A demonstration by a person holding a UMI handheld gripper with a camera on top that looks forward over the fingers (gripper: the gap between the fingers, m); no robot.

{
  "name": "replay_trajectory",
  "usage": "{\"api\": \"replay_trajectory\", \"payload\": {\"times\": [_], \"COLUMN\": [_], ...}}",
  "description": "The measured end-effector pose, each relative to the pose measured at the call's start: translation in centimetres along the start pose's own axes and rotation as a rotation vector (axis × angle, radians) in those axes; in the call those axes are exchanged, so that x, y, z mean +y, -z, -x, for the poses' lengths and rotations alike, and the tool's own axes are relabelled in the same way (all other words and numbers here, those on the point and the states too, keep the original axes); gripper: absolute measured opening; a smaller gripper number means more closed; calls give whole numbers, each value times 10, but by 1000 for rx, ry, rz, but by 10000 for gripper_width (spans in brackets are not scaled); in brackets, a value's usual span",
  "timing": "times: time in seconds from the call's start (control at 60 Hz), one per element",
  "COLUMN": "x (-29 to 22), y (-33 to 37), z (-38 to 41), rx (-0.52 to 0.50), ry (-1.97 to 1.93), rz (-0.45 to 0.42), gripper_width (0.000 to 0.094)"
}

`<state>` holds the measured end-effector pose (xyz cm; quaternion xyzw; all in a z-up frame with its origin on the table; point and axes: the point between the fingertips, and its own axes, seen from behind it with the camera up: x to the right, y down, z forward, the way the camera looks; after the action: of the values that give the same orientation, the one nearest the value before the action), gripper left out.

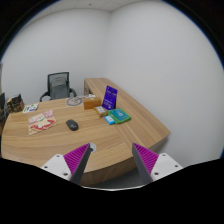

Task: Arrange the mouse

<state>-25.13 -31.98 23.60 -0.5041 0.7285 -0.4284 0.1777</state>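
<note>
At the bottom of the frame the gripper (pixel 111 158) has its fingers spread, nothing between them. Beyond lies the wooden desk (pixel 50 145); the mouse (pixel 72 125) sits at mid-frame left, a purple box (pixel 108 98) and office chair (pixel 57 87) farther back

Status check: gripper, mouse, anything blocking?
Gripper open, empty, above the near edge of the curved wooden desk. Small dark mouse well beyond the fingers, untouched. Path to it bare; green book and purple box off to the side.
</note>
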Motion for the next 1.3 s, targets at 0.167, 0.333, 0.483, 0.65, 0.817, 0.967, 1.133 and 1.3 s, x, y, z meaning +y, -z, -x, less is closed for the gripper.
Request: {"api": "replay_trajectory", "payload": {"times": [0.167,0.333,0.483,0.65,0.817,0.967,1.133,1.3], "x": [4,5,3,0,-1,0,1,6], "y": [0,-5,-13,-20,-29,-40,-46,-49], "z": [3,10,21,42,67,84,101,118], "rx": [-20,-42,-78,-140,-205,-260,-319,-375], "ry": [7,23,46,73,115,144,172,194], "rz": [13,14,6,4,-2,-9,-13,-7], "gripper_width": [867,866,866,864,865,866,866,865]}}
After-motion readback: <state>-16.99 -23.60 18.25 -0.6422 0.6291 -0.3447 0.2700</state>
